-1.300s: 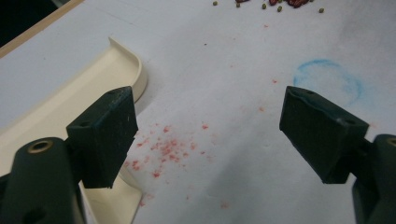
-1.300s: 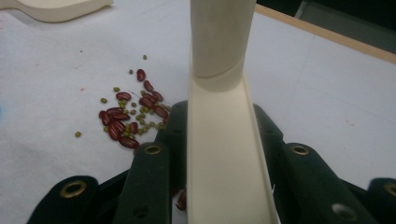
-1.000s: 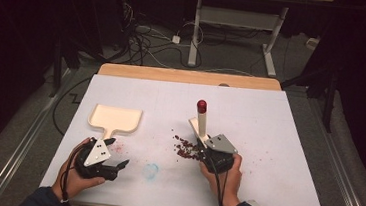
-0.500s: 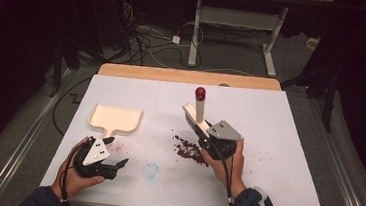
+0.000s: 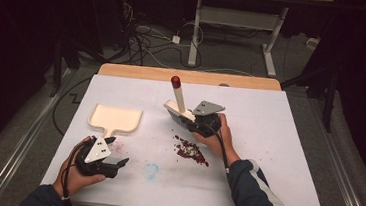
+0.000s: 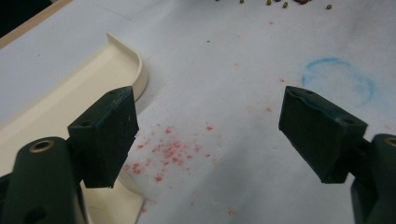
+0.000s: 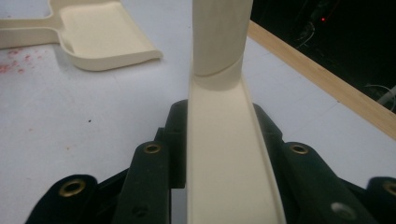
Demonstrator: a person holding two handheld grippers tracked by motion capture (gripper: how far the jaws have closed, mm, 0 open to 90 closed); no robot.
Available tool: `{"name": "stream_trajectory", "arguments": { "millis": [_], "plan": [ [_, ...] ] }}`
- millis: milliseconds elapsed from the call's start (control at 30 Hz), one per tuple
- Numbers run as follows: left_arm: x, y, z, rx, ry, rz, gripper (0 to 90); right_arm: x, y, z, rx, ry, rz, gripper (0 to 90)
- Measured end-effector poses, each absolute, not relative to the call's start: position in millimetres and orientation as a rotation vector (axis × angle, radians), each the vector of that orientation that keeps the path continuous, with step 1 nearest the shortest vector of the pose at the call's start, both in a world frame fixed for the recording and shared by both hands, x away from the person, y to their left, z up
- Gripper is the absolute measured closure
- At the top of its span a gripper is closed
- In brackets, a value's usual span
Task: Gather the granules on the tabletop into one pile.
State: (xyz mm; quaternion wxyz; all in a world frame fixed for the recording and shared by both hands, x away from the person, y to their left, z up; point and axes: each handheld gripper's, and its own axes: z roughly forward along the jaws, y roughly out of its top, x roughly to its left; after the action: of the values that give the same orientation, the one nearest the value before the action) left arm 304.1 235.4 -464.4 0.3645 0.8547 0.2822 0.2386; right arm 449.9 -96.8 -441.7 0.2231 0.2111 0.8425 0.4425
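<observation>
Cream brush (image 5: 180,105) pinched in R gripper (image 5: 185,119); L gripper (image 5: 118,165) spread, empty, near dustpan (image 5: 115,118).

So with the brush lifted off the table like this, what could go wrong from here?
1. The right tool clamps the brush by its flat head, handle tilted up; it could twist in the grip when swept.
2. The pile of crumbs lies apart from the dustpan, so a sweep may scatter it.
3. The left tool is open beside the dustpan, not holding it; the pan may slide.
</observation>
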Motion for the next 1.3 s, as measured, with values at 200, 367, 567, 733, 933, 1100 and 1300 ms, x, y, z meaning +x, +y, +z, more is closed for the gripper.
{"name": "stream_trajectory", "arguments": {
  "millis": [200, 367, 567, 733, 933, 1100, 1300],
  "plan": [
    [302.4, 232.8, -465.0, 2.214, 0.714, 0.614, 18.9, 442.1, -101.8, -444.4, 0.452, 2.423, 1.275, 67.5],
    [303.0, 231.0, -465.4, 2.222, 0.705, 0.62, 18.9, 432.6, -109.8, -445.8, 0.343, 2.477, 1.299, 67.3],
    [302.7, 230.5, -465.7, 2.225, 0.706, 0.617, 18.9, 422.3, -128.6, -440.1, 0.292, 2.488, 1.296, 67.5],
    [302.0, 230.3, -465.5, 2.223, 0.711, 0.617, 18.9, 414.6, -149.9, -435.7, 0.319, 2.47, 1.284, 67.6],
    [302.1, 228.8, -464.5, 2.219, 0.714, 0.623, 18.9, 413.3, -150.7, -425.0, 0.432, 2.404, 1.354, 67.6],
    [303.3, 229.4, -465.5, 2.22, 0.718, 0.621, 18.9, 409.9, -122.7, -414.9, 0.455, 2.399, 1.386, 67.5],
    [303.2, 231.1, -465.2, 2.216, 0.714, 0.619, 18.9, 410.3, -81.3, -419.3, 0.422, 2.467, 1.291, 67.5]
  ]
}}
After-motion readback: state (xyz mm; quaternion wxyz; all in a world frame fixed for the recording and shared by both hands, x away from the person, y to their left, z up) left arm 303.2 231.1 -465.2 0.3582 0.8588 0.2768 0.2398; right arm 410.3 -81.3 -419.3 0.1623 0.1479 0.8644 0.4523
